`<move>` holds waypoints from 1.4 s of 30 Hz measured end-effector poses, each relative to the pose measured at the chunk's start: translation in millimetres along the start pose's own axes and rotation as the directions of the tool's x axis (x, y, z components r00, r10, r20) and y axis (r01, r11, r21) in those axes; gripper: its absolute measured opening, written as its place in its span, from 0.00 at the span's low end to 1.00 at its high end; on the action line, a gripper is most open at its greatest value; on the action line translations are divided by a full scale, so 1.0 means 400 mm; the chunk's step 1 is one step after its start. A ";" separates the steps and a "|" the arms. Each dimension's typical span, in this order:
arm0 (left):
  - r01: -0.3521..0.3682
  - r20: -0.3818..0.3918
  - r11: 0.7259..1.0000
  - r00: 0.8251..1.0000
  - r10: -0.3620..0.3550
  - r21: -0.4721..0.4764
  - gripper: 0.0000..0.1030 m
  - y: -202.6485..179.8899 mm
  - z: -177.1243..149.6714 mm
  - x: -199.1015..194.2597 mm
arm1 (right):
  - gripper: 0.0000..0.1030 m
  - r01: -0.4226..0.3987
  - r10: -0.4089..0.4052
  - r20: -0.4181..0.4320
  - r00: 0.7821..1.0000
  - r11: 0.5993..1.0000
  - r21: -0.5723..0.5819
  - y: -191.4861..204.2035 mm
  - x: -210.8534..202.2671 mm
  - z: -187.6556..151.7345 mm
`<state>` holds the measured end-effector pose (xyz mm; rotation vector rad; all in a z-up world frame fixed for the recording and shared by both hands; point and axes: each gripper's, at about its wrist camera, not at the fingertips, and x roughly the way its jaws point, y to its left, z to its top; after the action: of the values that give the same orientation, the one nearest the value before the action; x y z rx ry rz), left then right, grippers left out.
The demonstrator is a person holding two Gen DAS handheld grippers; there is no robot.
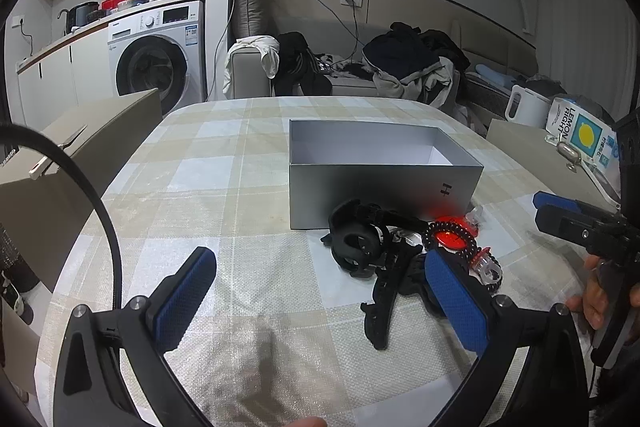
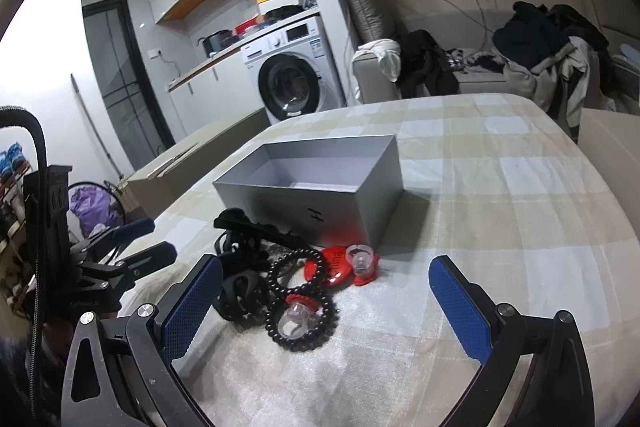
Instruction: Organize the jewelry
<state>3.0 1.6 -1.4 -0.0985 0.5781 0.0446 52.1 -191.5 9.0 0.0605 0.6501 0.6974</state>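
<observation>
Left hand-held gripper (image 1: 320,291): low over the checked surface (image 1: 248,187), pointing at the grey box; its blue-padded fingers (image 1: 184,303) are spread wide with nothing between them. Its right finger sits in front of part of the jewelry pile.
Right hand-held gripper (image 2: 324,303): also low and level over the surface, jaws spread wide and holding nothing. In the left wrist view it enters from the right edge (image 1: 560,211), with the person's hand (image 1: 596,303) on the handle.
Grey box (image 2: 320,187): open-topped, standing on the surface beyond the pile; what shows of its inside holds nothing.
Jewelry pile: lies on the surface against the near side of the box, between the two grippers.
Black bead bracelet (image 2: 300,299): coiled into a figure-eight loop at the near side of the pile.
Clear ring with red band (image 2: 296,315): resting within the bracelet's near loop.
Second clear ring (image 2: 360,261): on a red base, just beside the box corner.
Red disc (image 2: 330,269): touching the bracelet and the second ring.
Black hair clips (image 1: 360,247): tangled at the left of the pile, one long piece reaching toward the left gripper.
Around: cardboard boxes (image 1: 80,147) at the left edge, a washing machine (image 1: 156,55) and a sofa heaped with clothes (image 1: 400,63) behind.
</observation>
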 end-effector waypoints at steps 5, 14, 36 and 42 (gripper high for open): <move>-0.008 0.022 1.000 1.000 0.008 0.000 0.99 -0.006 0.002 -0.008 | 1.00 -0.009 0.009 -0.001 1.000 1.000 -0.020 0.021 -0.004 0.003; 0.030 0.023 0.999 0.999 -0.030 0.030 0.99 -0.034 -0.001 -0.013 | 0.88 -0.027 0.016 -0.164 0.986 0.998 -0.062 0.057 0.052 -0.022; 0.124 -0.045 0.990 0.992 -0.122 0.059 0.82 -0.062 0.001 0.005 | 0.27 -0.030 0.016 -0.275 0.961 0.998 -0.049 0.052 0.111 -0.028; 0.127 -0.061 0.991 0.990 -0.124 0.049 0.82 -0.060 0.003 0.014 | 0.19 -0.011 -0.012 -0.278 0.961 0.997 -0.081 0.055 0.116 -0.032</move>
<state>10.1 -22.0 -1.4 -0.0849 0.6297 -0.0960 58.7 -148.0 -20.3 -0.1156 0.8903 0.7378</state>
